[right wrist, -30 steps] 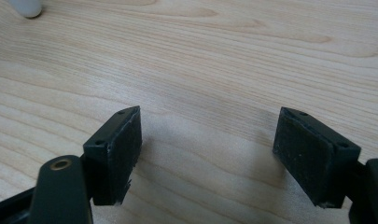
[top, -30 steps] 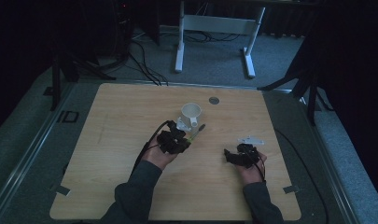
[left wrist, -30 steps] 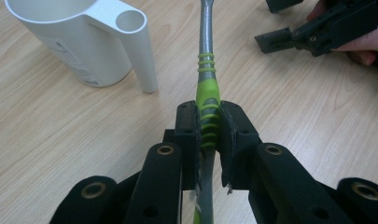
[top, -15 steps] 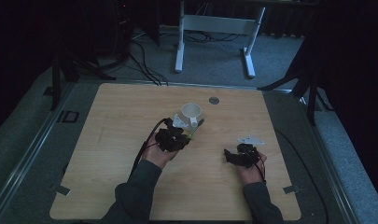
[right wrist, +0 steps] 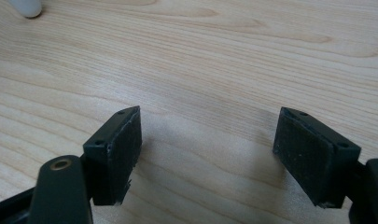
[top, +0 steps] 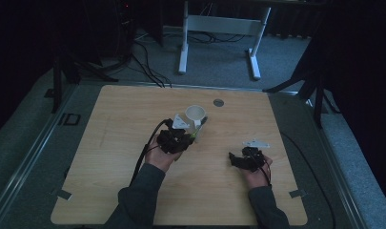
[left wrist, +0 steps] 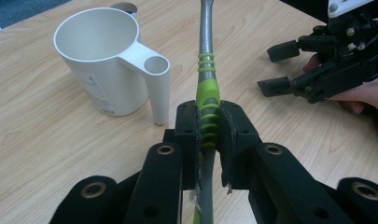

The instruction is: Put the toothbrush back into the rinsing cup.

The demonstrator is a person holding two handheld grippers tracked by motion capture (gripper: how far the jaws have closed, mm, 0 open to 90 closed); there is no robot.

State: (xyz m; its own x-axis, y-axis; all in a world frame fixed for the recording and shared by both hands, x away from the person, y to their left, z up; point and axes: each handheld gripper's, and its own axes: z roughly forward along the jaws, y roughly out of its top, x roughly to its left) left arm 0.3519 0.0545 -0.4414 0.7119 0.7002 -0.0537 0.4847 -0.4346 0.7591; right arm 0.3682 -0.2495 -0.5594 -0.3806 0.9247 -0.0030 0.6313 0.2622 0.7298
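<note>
Left tongs clamped on green-handled tool, cup at ten o'clock on bench; right tongs spread wide, holding nothing.

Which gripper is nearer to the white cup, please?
Left. The left gripper, shut on a green-handled tool, sits right beside the white cup; the right gripper rests open, well off to the cup's right.

A white cup is standing on the wooden worktop, nearer its far edge. The left gripper is sitting just beside the cup, gripping what looks like a thin green tool. The right gripper is resting towards the right edge, well apart.
</note>
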